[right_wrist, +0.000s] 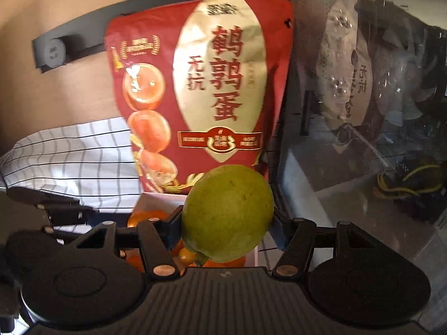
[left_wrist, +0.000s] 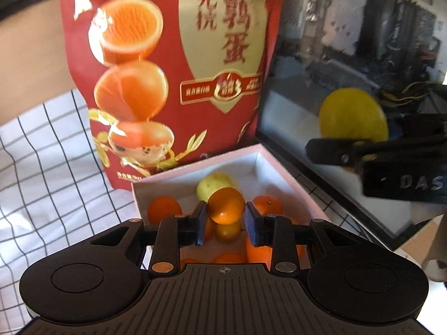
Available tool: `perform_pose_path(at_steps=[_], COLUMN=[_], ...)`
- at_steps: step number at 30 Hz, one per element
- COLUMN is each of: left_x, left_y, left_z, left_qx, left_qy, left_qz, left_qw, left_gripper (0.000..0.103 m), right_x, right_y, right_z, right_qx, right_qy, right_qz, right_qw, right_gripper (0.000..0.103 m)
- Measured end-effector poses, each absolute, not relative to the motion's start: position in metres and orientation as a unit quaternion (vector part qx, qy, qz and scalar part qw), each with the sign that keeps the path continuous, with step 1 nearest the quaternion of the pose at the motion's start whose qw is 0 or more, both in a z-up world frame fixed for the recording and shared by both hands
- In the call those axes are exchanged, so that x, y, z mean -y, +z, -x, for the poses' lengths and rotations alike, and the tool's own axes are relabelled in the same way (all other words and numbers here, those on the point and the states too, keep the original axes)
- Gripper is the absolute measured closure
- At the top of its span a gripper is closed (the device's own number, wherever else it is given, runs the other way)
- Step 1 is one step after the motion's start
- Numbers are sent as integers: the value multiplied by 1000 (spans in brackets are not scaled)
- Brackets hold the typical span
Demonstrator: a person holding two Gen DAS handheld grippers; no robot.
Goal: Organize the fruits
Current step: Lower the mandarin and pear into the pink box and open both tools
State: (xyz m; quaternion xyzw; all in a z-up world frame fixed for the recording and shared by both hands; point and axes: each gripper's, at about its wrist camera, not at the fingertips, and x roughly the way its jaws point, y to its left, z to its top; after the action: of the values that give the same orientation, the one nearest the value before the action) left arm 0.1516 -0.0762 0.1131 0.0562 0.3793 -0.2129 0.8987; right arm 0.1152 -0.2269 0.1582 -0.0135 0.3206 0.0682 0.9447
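My left gripper (left_wrist: 225, 214) is shut on a small orange tangerine (left_wrist: 225, 205) and holds it above a white box (left_wrist: 282, 167). The box holds several tangerines (left_wrist: 163, 209) and a green-yellow fruit (left_wrist: 213, 185). My right gripper (right_wrist: 227, 223) is shut on a large green-yellow fruit (right_wrist: 227, 212), held above the same box (right_wrist: 153, 199). In the left wrist view the right gripper (left_wrist: 363, 150) shows at the right with that fruit (left_wrist: 353, 114).
A tall red snack bag (left_wrist: 173, 69) stands behind the box; it also shows in the right wrist view (right_wrist: 201, 92). A glass-sided case (left_wrist: 357, 44) stands to the right. A white checked cloth (left_wrist: 42, 162) covers the table.
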Motion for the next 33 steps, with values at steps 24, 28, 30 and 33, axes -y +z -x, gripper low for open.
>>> perform_pose_path(at_steps=[24,28,30,33], left_x=[-18,-49,-64,-87], left_y=[89,87,84,82], left_z=[-136,-108,-93,-74], left_qx=[-367,-379,-388,-397], left_qy=[-191,-174,-161,-139], left_qz=[96,120,126,135], left_qw=[905,901,899,897], left_gripper=[69,69,69,69], right_x=[207,184,169,144], right_y=[113,107,103,95], right_z=[-160,-163,-168,-173], right_qx=[-371,-381,-388,-397], right_qy=[97,106,114,129], right_qz=[13,34,44,59], right_qw=[923,918,914,907], right_gripper=[41,41,41,41])
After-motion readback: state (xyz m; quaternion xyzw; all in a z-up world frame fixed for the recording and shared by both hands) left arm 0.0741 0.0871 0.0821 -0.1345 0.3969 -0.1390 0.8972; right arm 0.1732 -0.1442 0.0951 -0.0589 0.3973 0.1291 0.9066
